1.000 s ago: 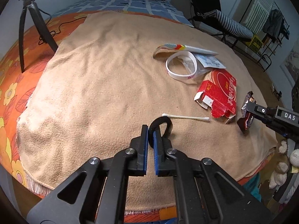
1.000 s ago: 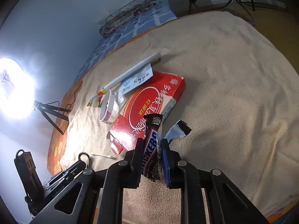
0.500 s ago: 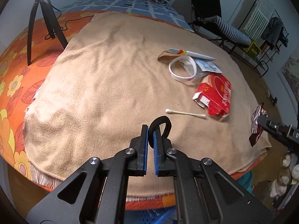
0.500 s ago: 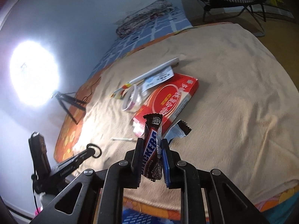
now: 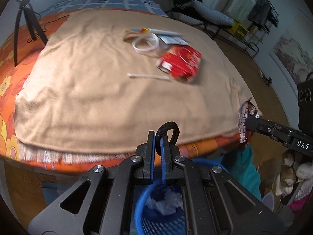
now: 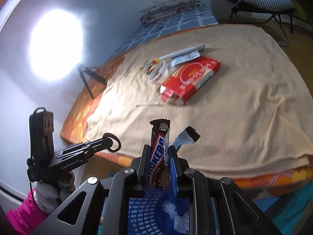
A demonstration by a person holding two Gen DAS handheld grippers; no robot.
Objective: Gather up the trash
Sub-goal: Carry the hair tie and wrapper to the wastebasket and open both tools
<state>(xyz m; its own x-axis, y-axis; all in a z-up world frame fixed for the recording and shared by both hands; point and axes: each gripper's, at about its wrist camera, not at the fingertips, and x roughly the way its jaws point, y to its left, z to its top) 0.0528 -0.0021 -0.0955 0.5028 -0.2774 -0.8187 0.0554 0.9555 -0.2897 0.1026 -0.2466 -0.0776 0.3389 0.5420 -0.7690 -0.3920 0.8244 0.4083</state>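
My left gripper is shut on a black elastic loop, held off the bed's near edge above a blue mesh basket. My right gripper is shut on a brown Snickers wrapper, also above the basket, which holds crumpled white tissue. On the tan blanket lie a red carton, a cotton swab, a white tape ring and a paper strip with labels. The right gripper shows in the left wrist view, the left gripper in the right wrist view.
A black tripod stands on the orange flowered bedspread at the left. A bright lamp glares from the wall side. A striped folding chair and a clothes rack stand beyond the bed. Plush toys sit at the right.
Both grippers have pulled back from the blanket past the bed's near edge, each holding its item. The blue basket has come into view beneath them.
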